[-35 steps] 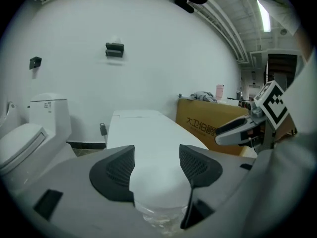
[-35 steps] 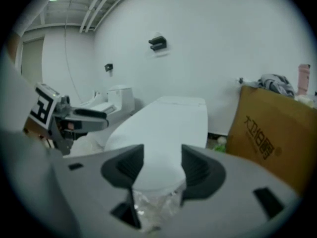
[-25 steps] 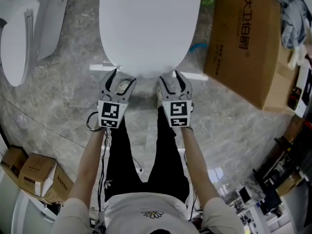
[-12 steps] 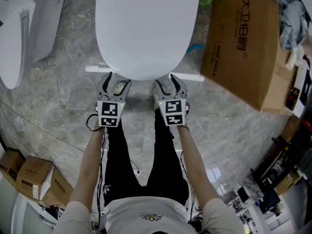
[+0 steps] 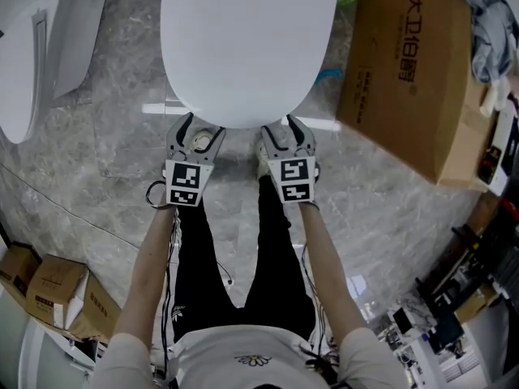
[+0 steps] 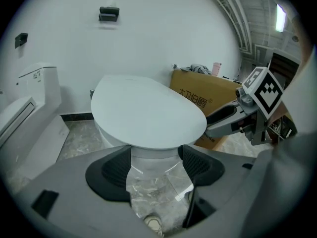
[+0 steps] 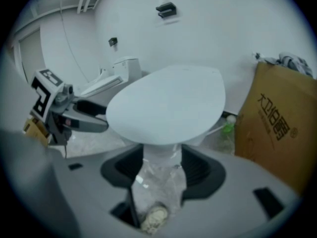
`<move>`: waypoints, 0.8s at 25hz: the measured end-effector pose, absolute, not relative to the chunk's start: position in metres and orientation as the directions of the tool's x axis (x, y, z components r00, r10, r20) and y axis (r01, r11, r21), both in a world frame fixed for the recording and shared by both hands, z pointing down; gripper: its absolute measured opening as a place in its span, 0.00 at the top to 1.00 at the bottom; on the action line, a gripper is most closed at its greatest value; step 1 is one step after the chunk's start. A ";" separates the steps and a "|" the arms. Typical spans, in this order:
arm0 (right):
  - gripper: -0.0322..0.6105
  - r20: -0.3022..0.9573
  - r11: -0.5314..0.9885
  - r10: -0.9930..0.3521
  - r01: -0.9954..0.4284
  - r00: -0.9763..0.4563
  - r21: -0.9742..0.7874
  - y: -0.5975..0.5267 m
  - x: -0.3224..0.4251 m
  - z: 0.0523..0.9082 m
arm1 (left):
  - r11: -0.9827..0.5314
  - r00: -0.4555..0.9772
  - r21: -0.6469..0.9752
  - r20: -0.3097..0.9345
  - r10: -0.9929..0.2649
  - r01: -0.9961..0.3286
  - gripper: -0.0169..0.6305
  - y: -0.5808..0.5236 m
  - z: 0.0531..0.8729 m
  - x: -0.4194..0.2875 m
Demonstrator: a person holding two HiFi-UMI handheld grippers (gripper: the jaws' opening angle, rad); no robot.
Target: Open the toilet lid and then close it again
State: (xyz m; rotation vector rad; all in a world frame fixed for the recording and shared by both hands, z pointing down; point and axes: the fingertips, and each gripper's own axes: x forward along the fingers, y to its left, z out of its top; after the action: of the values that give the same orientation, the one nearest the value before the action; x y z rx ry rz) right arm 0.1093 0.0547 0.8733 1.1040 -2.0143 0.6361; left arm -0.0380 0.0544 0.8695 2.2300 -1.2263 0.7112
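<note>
The toilet's white oval lid (image 5: 247, 47) lies shut over the bowl, straight ahead of the person. Both grippers hover side by side at its front edge. My left gripper (image 5: 201, 132) is open, its tips just short of the rim on the left. My right gripper (image 5: 281, 132) is open too, at the rim's right. In the left gripper view the lid (image 6: 148, 113) hangs just above and beyond the spread jaws of that gripper (image 6: 154, 155), with the right gripper (image 6: 233, 118) alongside. The right gripper view shows the lid (image 7: 168, 103) past its own gripper (image 7: 162, 160). Nothing is held.
A large cardboard box (image 5: 413, 71) with cloth (image 5: 486, 23) on top stands close to the toilet's right. A second white toilet (image 5: 24, 55) stands at the left. Small cartons (image 5: 49, 294) sit on the marble floor behind the person at lower left. A green bottle (image 7: 227, 129) stands by the base.
Both grippers have crept slightly nearer the lid's front edge and stay open. The lid has not moved.
</note>
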 end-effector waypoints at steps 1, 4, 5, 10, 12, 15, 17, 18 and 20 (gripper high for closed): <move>0.57 0.795 0.515 -0.485 -0.854 -0.363 -0.076 0.055 0.108 0.873 | -0.474 0.461 0.170 0.648 -0.607 -0.864 0.47 0.055 0.869 -0.039; 0.57 0.796 0.539 -0.469 -0.838 -0.382 -0.084 0.054 0.106 0.874 | -0.479 0.464 0.170 0.646 -0.606 -0.861 0.47 0.054 0.869 -0.040; 0.57 0.796 0.542 -0.467 -0.836 -0.385 -0.086 0.054 0.107 0.873 | -0.481 0.466 0.170 0.645 -0.605 -0.860 0.47 0.054 0.869 -0.040; 0.57 0.798 0.536 -0.468 -0.840 -0.379 -0.084 0.053 0.108 0.873 | -0.499 0.481 0.175 0.648 -0.591 -0.849 0.47 0.054 0.868 -0.039; 0.57 0.804 0.534 -0.463 -0.841 -0.373 -0.082 0.053 0.108 0.872 | -0.504 0.486 0.180 0.655 -0.579 -0.844 0.47 0.054 0.868 -0.039; 0.57 0.819 0.537 -0.443 -0.840 -0.365 -0.084 0.054 0.108 0.872 | -0.506 0.495 0.199 0.668 -0.556 -0.839 0.48 0.055 0.867 -0.040; 0.57 0.823 0.534 -0.437 -0.841 -0.363 -0.088 0.054 0.108 0.871 | -0.507 0.503 0.212 0.668 -0.549 -0.835 0.48 0.056 0.865 -0.040; 0.57 0.822 0.534 -0.436 -0.840 -0.365 -0.090 0.054 0.108 0.869 | -0.508 0.507 0.217 0.667 -0.547 -0.834 0.48 0.056 0.863 -0.040; 0.57 0.818 0.536 -0.438 -0.839 -0.373 -0.096 0.053 0.108 0.863 | -0.511 0.514 0.223 0.660 -0.547 -0.830 0.48 0.055 0.857 -0.040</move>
State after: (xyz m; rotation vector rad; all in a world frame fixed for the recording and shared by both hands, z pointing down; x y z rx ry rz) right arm 0.1079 0.0534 0.8626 1.0331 -2.0042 0.6612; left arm -0.0397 0.0552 0.8567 2.2344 -1.1217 0.7137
